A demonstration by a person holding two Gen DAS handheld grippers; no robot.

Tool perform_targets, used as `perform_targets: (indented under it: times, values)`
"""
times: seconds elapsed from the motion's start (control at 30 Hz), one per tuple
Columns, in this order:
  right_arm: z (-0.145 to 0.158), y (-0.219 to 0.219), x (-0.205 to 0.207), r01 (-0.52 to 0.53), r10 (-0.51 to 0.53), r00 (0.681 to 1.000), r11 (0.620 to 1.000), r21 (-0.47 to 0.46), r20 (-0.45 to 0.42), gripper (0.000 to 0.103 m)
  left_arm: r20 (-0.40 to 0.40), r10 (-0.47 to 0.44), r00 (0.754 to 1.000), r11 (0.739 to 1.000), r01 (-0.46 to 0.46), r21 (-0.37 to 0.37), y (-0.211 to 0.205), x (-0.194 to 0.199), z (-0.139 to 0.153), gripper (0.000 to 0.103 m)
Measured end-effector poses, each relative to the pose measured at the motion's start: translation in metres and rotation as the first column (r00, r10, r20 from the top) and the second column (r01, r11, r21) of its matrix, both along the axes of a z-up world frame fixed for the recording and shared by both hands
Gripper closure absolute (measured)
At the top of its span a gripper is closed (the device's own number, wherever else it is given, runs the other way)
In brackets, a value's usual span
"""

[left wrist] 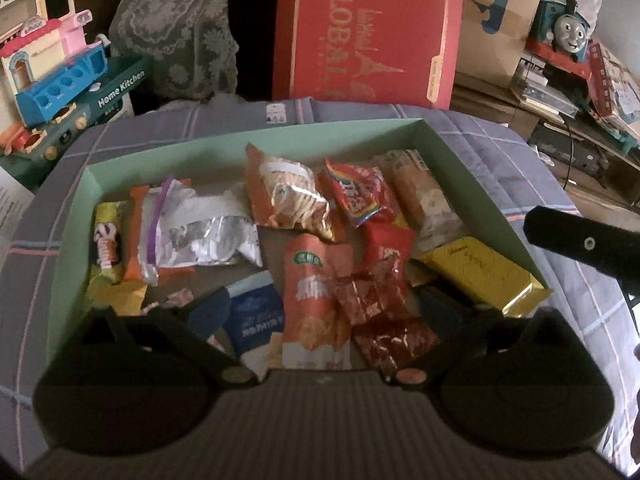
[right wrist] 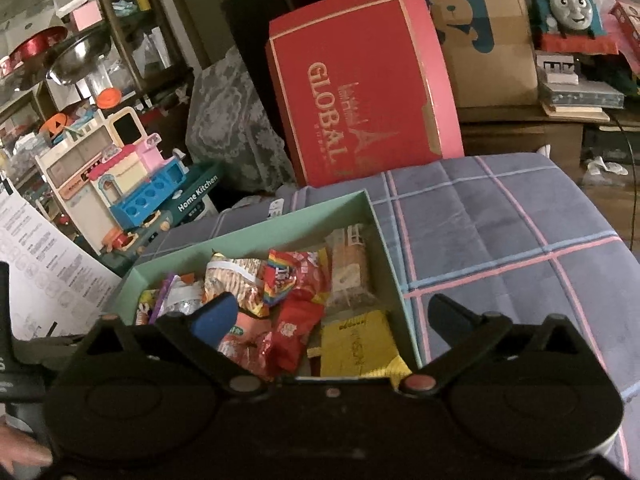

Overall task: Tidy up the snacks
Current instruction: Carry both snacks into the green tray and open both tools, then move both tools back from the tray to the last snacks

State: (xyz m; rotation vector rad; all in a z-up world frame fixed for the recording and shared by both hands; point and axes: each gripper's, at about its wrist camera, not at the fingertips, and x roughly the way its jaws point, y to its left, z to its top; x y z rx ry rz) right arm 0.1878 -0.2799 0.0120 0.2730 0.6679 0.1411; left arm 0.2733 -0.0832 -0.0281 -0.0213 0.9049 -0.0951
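A shallow mint-green box [left wrist: 256, 138] [right wrist: 256, 226] lies on a plaid cover and holds several snack packs: an orange cracker bag [left wrist: 312, 308], a red rainbow candy bag [left wrist: 360, 194] [right wrist: 286, 272], a yellow bar [left wrist: 484, 276] [right wrist: 356, 346], a silver pouch [left wrist: 208, 232] and a bread pack [left wrist: 424, 200] [right wrist: 352, 272]. My left gripper [left wrist: 320, 308] is open and empty, hovering over the box's near part. My right gripper [right wrist: 332, 316] is open and empty, above the box's near right corner. Part of the right gripper shows in the left wrist view [left wrist: 580, 244].
A red "GLOBAL" box [left wrist: 368, 32] [right wrist: 360, 88] stands behind the green box. A toy kitchen [left wrist: 60, 76] [right wrist: 132, 184] is at the left, a toy train [left wrist: 564, 28] [right wrist: 568, 4] at the right. Plaid cover [right wrist: 500, 232] extends right of the box. White paper [right wrist: 44, 264] lies left.
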Motion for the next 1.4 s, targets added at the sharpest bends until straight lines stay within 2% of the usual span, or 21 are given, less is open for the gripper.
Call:
perform_targets:
  times: [0.37,0.63,0.93,1.1,1.33,1.4]
  values:
    - [0.009,-0.008,-0.037,0.009,-0.009,1.0,1.0,-0.006,-0.014,0.0,0.002,-0.04,0.999,0.999,0.04,-0.014,-0.01,-0.039,0.014,0.0]
    - [0.01,-0.022,-0.095,0.038,-0.037,0.998,0.999,0.005,-0.049,0.0,-0.037,-0.126,0.991,0.992,0.125,-0.026,-0.026,-0.101,0.01,0.0]
    - [-0.016,-0.034,-0.163,0.086,-0.082,0.989,0.996,0.03,-0.122,0.0,-0.127,-0.263,0.956,0.965,0.26,-0.043,-0.044,-0.179,-0.017,0.0]
    - [-0.033,-0.035,-0.188,0.095,-0.086,0.983,0.994,0.049,-0.161,0.0,-0.16,-0.324,0.932,0.946,0.317,-0.066,-0.051,-0.208,-0.028,0.001]
    - [-0.043,-0.035,-0.204,0.104,-0.092,0.979,0.993,0.056,-0.18,0.0,-0.185,-0.392,0.901,0.92,0.384,-0.08,-0.063,-0.226,-0.035,0.018]
    - [-0.045,-0.035,-0.205,0.108,-0.095,0.978,0.992,0.058,-0.187,0.0,-0.193,-0.401,0.895,0.916,0.392,-0.084,-0.067,-0.228,-0.039,0.033]
